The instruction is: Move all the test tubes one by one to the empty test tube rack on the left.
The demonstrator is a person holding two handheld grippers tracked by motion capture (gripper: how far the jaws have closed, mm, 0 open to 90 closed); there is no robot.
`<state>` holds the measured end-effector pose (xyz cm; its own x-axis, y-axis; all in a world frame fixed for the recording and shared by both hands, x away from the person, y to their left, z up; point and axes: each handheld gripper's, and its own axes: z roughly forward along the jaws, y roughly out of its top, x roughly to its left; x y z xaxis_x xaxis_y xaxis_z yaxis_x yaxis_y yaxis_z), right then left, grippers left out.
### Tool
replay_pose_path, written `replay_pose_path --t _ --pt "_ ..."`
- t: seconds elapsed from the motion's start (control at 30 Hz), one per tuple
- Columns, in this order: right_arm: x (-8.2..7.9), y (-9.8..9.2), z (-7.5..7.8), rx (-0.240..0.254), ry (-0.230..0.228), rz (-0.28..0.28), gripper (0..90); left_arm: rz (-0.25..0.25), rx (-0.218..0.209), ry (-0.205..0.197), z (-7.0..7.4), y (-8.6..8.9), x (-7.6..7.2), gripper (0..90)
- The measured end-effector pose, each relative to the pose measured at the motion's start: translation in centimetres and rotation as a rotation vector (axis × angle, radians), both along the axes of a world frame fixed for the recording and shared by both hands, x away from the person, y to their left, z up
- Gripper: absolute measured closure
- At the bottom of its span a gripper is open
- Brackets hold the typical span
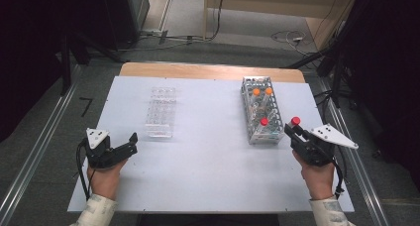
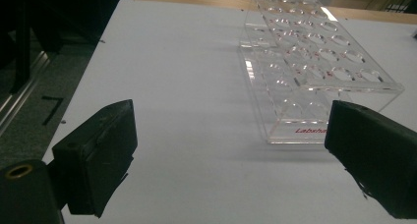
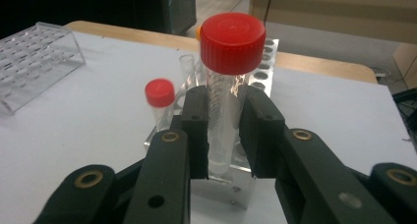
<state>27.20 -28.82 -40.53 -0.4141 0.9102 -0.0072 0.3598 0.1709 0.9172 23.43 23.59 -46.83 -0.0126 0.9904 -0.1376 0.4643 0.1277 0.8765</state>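
On the table (image 1: 208, 151): white sheet over wood, grey floor around.
Right gripper (image 3: 223, 130): clamps red-capped tube (image 3: 228, 71), just beside tube rack (image 1: 261, 112).
Left gripper (image 2: 231, 150): jaws wide, facing clear rack (image 2: 314, 67).

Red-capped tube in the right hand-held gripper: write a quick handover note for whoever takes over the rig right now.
Right hand-held gripper: shut on the red-capped tube, held upright, clear of the tube rack.
Left hand-held gripper: open, nothing in it, near the clear rack.
Tube rack holds one red-capped tube and two orange-capped tubes.
Clear rack: no tubes in it.
Done: one tube lifted out.
Left, probably: set it in the clear rack, then move the others.
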Motion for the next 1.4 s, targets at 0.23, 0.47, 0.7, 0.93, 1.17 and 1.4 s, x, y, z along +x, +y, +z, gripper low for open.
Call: replay_pose_path --t 0.23,0.47,0.7,0.93,1.17,1.4 --pt "-1.2 1.3 -1.3 -0.017 0.042 0.063 71.2 -0.019 0.007 -0.002 0.1 -0.4 -0.2 6.0" --pt "-2.2 3.9 -2.4 -0.023 0.048 0.155 71.2 -0.07 0.005 0.025 0.0 -0.9 0.1 5.8" --pt "-2.5 6.1 -2.9 -0.031 0.066 0.217 71.2 -0.086 0.013 -0.018 0.6 -1.5 -0.5 5.3" --pt "-2.2 7.8 -3.3 -0.032 0.087 0.255 71.2 -0.116 0.039 -0.011 0.5 -2.7 -0.5 5.4" --pt "-1.5 10.0 -3.7 -0.06 0.092 0.288 71.2 -0.149 0.02 -0.014 0.7 -3.5 -0.6 6.2" --pt "-0.8 11.9 -3.9 -0.072 0.097 0.317 71.2 -0.173 -0.01 -0.007 1.0 -4.2 -0.6 6.0"
